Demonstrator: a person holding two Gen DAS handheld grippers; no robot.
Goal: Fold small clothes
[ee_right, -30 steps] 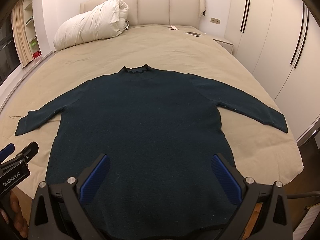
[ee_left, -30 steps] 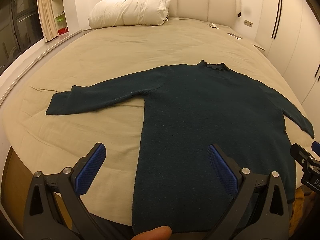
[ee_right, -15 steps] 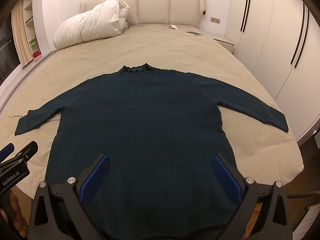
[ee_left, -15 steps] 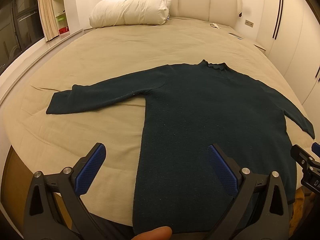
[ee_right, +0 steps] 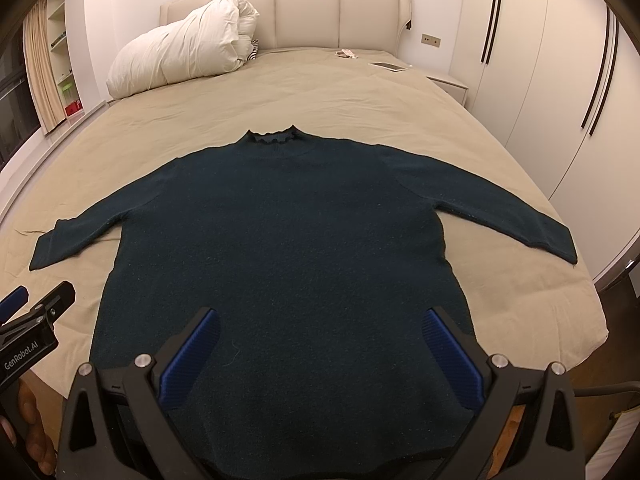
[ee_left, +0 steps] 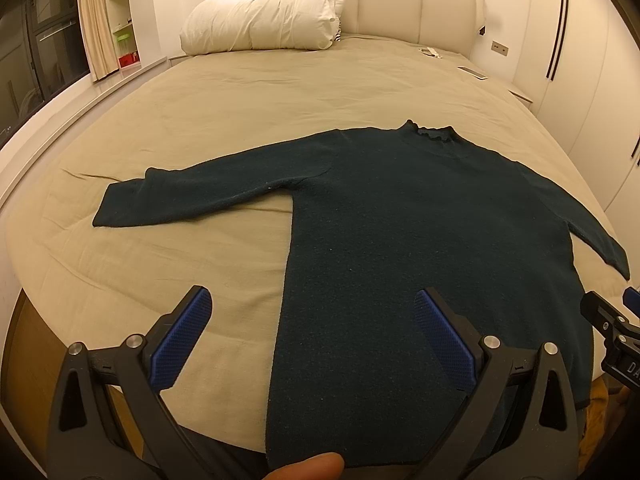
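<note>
A dark teal long-sleeved sweater (ee_left: 420, 232) lies flat on the beige bed (ee_left: 240, 112), collar away from me, both sleeves spread out; it also shows in the right wrist view (ee_right: 288, 240). My left gripper (ee_left: 312, 312) is open and empty above the sweater's lower left edge. My right gripper (ee_right: 320, 332) is open and empty above the sweater's hem. Each gripper shows at the edge of the other's view: the right one (ee_left: 612, 328), the left one (ee_right: 36, 320).
A rolled white duvet (ee_left: 264, 20) lies at the padded headboard (ee_right: 312, 12). A phone (ee_right: 390, 66) and a small item (ee_right: 346, 54) lie at the far right of the bed. Wardrobe doors (ee_right: 560, 60) stand to the right, shelves and a curtain (ee_left: 96, 16) to the left.
</note>
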